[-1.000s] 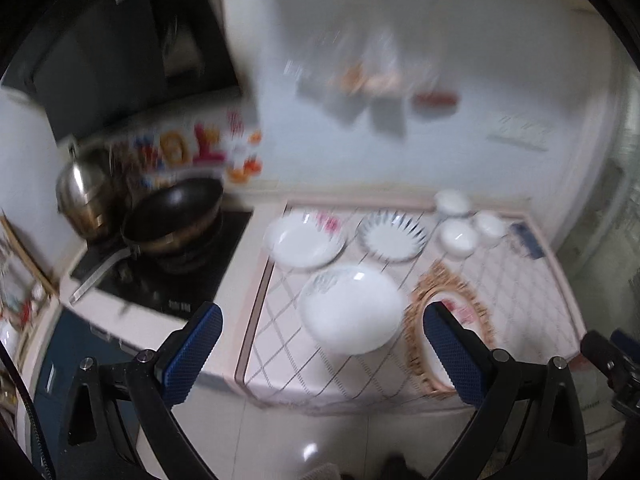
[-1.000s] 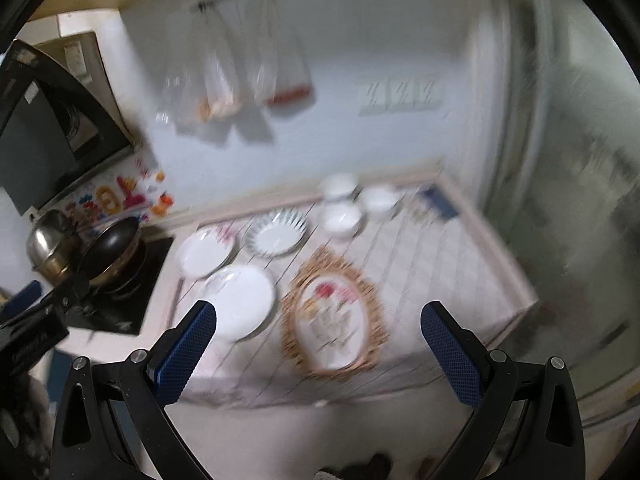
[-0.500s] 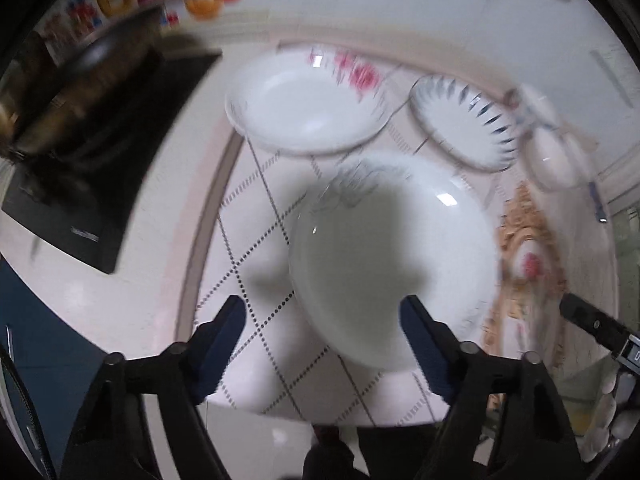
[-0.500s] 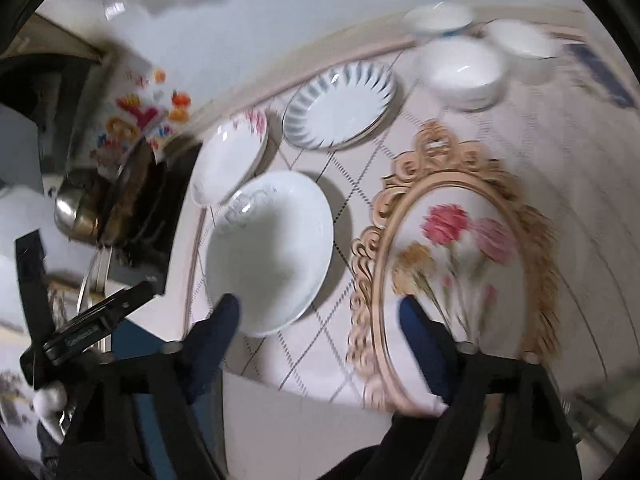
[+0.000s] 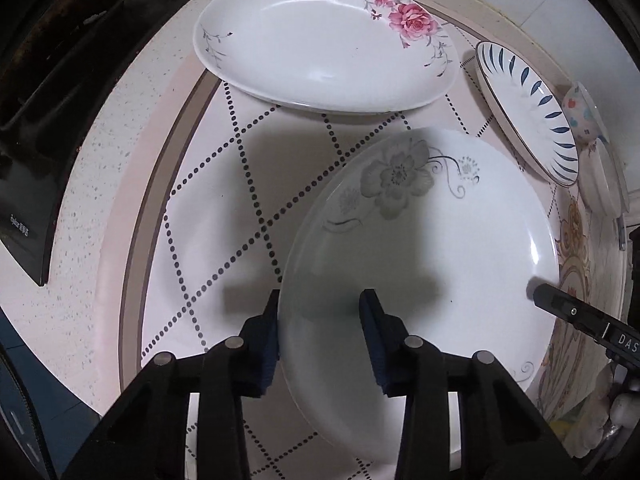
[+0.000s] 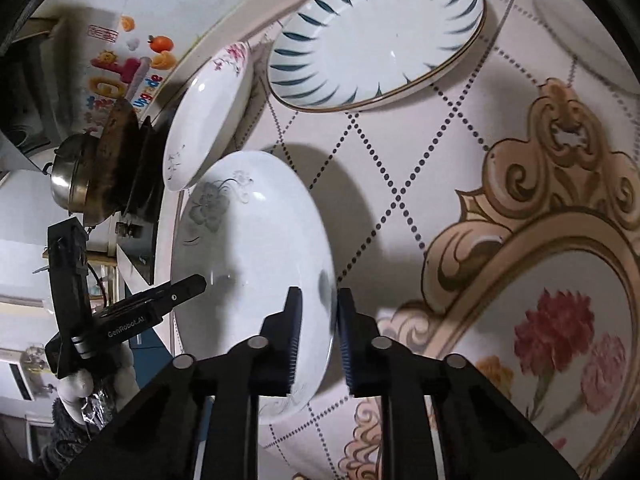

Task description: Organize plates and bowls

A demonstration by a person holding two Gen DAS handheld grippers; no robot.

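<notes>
Both pairs of blue-padded fingers now straddle the rim of the grey-flower plate (image 5: 420,248), one pad under the lip and one over it. A second ago both grippers hung high above the counter with fingers spread wide; since then they have dropped in and narrowed. The left gripper (image 5: 319,320) takes the plate's near-left edge, and the right gripper (image 6: 316,316) takes its opposite, right-hand edge. The right one's pads look pressed against the rim, and the left one's nearly so, though a small gap shows at its inner pad, so I can't swear that its grip is firm.

The plate sits at the front of the tiled countertop (image 5: 224,184), and its left side seems slightly raised in the right wrist view, so I'd judge the lift is just starting. Behind it, towards the back edge, lies the rose plate (image 5: 320,40), with the blue-leaf plate (image 6: 376,32) to its right. Small bowls (image 5: 600,184) crowd the back right corner, only partly visible. An ornate gold-framed tray (image 6: 560,280) lies just right of the held plate.

With two grips on one plate, stacking it onto another seems the likely next step. Porcelain is slick, so uneven pinching could let it tip.
</notes>
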